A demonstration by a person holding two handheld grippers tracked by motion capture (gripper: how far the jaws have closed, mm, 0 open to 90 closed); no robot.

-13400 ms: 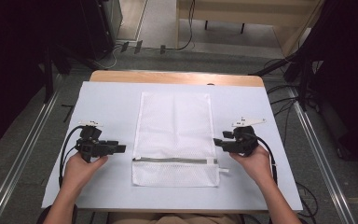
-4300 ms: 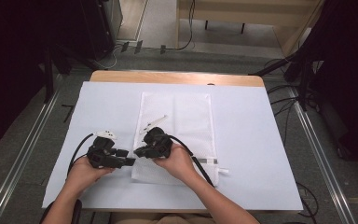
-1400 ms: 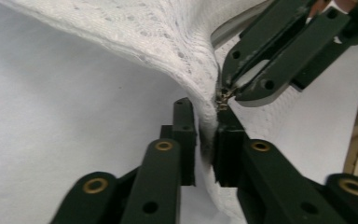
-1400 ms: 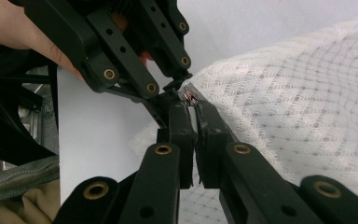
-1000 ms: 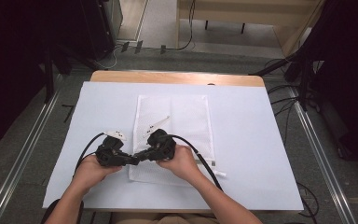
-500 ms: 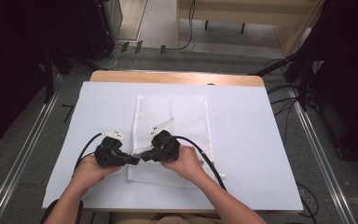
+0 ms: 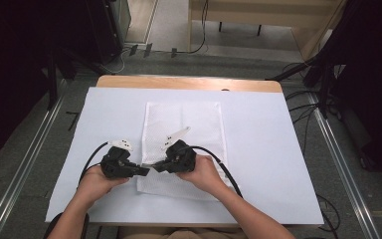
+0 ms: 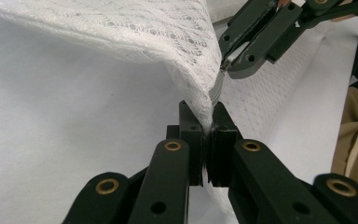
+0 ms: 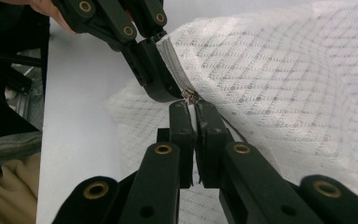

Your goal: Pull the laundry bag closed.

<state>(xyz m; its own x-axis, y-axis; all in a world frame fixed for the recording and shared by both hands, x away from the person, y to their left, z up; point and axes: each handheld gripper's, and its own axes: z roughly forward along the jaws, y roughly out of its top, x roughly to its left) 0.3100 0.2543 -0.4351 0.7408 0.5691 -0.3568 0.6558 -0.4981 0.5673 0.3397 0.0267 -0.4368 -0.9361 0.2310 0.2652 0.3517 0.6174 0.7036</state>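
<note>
Both my grippers have closed in at mesh bag (image 7: pixel 194 124) near-left corner: left gripper (image 8: pixel 209 140) clamps fabric, right gripper (image 9: pixel 194 119) pinches zipper pull (image 9: pixel 191 97); unzipping not begun.

White sheet (image 7: pixel 258 144) over wooden table (image 7: pixel 189 83).

A white mesh laundry bag (image 7: pixel 184 144) with a diamond lattice weave and a pale grey zipper band (image 9: pixel 175 65) lies on a white sheet (image 7: pixel 263 149) over the tan wooden counter (image 7: pixel 189 82). Both hand-held grippers — left hand-held gripper (image 8: pixel 207 140) and right hand-held gripper (image 9: pixel 192 116) — are black with brass-coloured rivets.
</note>
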